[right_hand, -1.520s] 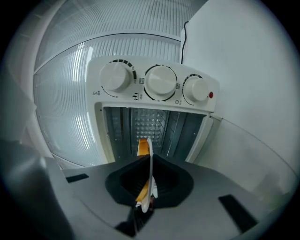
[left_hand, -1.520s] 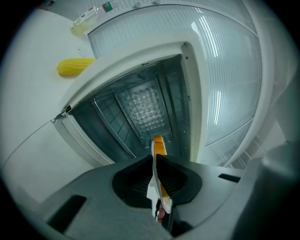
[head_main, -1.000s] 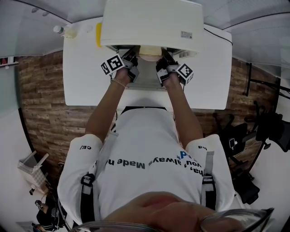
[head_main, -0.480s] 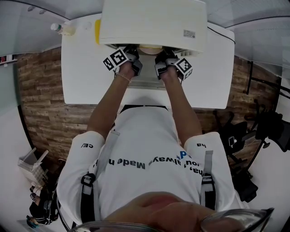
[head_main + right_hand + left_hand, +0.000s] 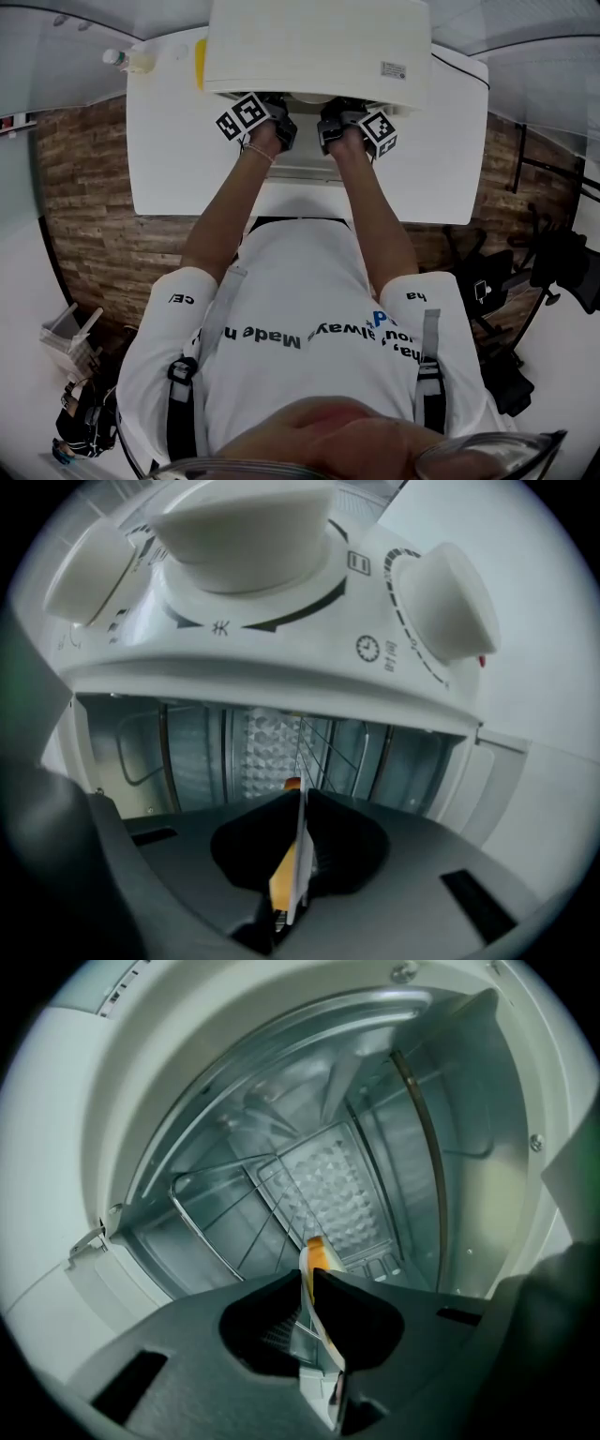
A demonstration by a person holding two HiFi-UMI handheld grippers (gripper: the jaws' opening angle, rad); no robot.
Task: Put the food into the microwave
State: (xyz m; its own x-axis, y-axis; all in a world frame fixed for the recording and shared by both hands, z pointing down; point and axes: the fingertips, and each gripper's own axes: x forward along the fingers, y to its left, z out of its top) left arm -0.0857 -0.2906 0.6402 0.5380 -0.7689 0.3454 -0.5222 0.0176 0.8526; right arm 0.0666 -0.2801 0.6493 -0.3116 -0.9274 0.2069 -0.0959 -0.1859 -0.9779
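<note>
The food container [image 5: 317, 1252] shows only as a thin rim, white with an orange strip, seen edge-on. The left gripper [image 5: 306, 1279] is clamped on that rim, its jaws drawn in to the rim's thickness. The right gripper [image 5: 301, 801] pinches it just as tightly on the other side. The container hangs between the two at the mouth of the microwave [image 5: 314, 47], tucked under the front edge of its top in the head view. Ahead, the cavity lies open to the embossed back wall [image 5: 333, 1180], with a wire rack [image 5: 192, 1218] along one side and a metal rail [image 5: 424, 1138] on the other. The opening's upper lip [image 5: 281, 682] and three knobs [image 5: 246, 522] stand close above the right gripper. Bare table [image 5: 178, 150] flanks the microwave on both sides.
</note>
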